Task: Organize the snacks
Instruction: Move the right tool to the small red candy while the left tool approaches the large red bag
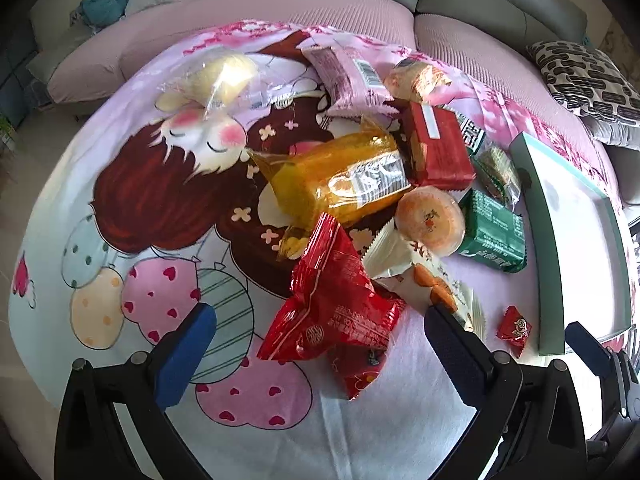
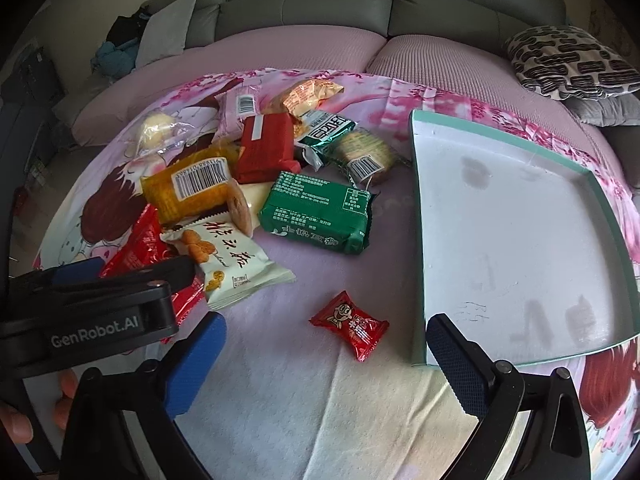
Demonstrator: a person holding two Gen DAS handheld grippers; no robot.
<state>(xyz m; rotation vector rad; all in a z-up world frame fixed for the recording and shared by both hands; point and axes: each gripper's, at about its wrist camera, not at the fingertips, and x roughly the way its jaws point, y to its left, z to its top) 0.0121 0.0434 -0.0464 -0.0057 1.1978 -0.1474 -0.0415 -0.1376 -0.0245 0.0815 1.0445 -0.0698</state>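
Both claws hang wide apart over a bench covered by a cartoon-printed cloth [image 1: 132,208], and neither grips anything.

In the left wrist view, the left claw [image 1: 320,344] sits at the bottom of the frame with its blue-padded fingers [image 1: 188,356] spread to either side of a crinkled red packet [image 1: 332,312]. Whether the pads touch the packet I cannot tell. Above it, toward the middle of the frame, the snacks lie in a loose pile: a yellow packet [image 1: 340,176], a red box-shaped pack [image 1: 438,146], a round orange pastry [image 1: 432,220] and a green packet [image 1: 492,236]. A pink packet [image 1: 348,76] lies at the upper centre and a clear-wrapped pale cake [image 1: 224,76] at the upper left.

In the right wrist view, the right claw [image 2: 326,364] is spread at the bottom of the frame. A small red candy [image 2: 352,322] lies on the cloth just above and between its fingers, apart from both. A white packet with orange biscuits printed on it [image 2: 228,268] lies left of centre, partly under the left claw's black body at the left edge. A shallow tray with a teal rim [image 2: 416,216] fills the right side of the frame, and its white floor is bare. A person's fingertips [image 2: 66,394] show at the lower left.
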